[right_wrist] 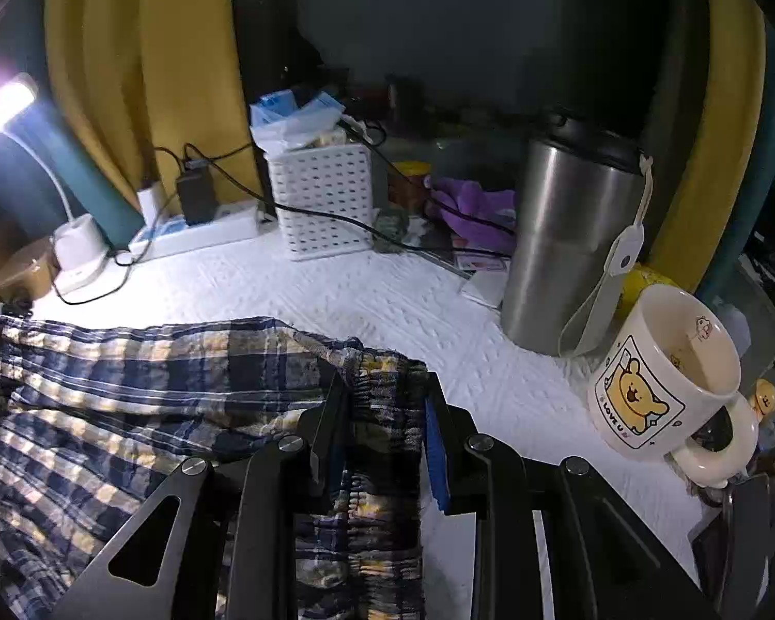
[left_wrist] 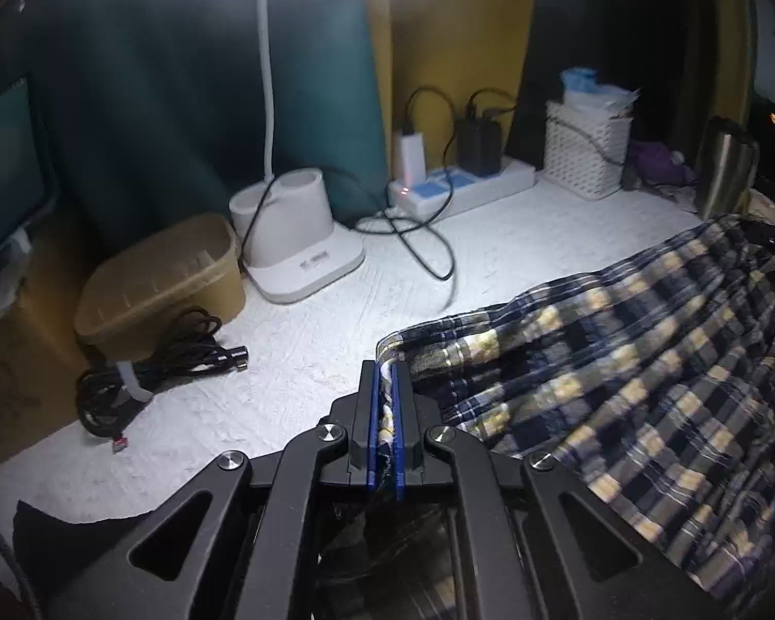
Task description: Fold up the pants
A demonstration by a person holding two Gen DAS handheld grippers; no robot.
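Note:
Plaid pants [left_wrist: 620,361] in navy, white and yellow lie stretched across the white textured table. My left gripper [left_wrist: 386,369] is shut on one end of them, a thin fold of cloth pinched between its blue pads. In the right wrist view the same pants [right_wrist: 129,392] run off to the left. My right gripper [right_wrist: 385,387] is shut on the gathered elastic waistband [right_wrist: 382,413], a thick bunch of fabric filling the gap between its jaws. The cloth hangs slightly taut between the two grips.
Behind the left gripper: a tan tub [left_wrist: 160,279], a coiled black cable [left_wrist: 150,367], a white lamp base [left_wrist: 294,237], a power strip [left_wrist: 460,181] with trailing cords. A white basket [right_wrist: 325,201], steel tumbler [right_wrist: 568,237] and bear mug [right_wrist: 666,372] stand close on the right.

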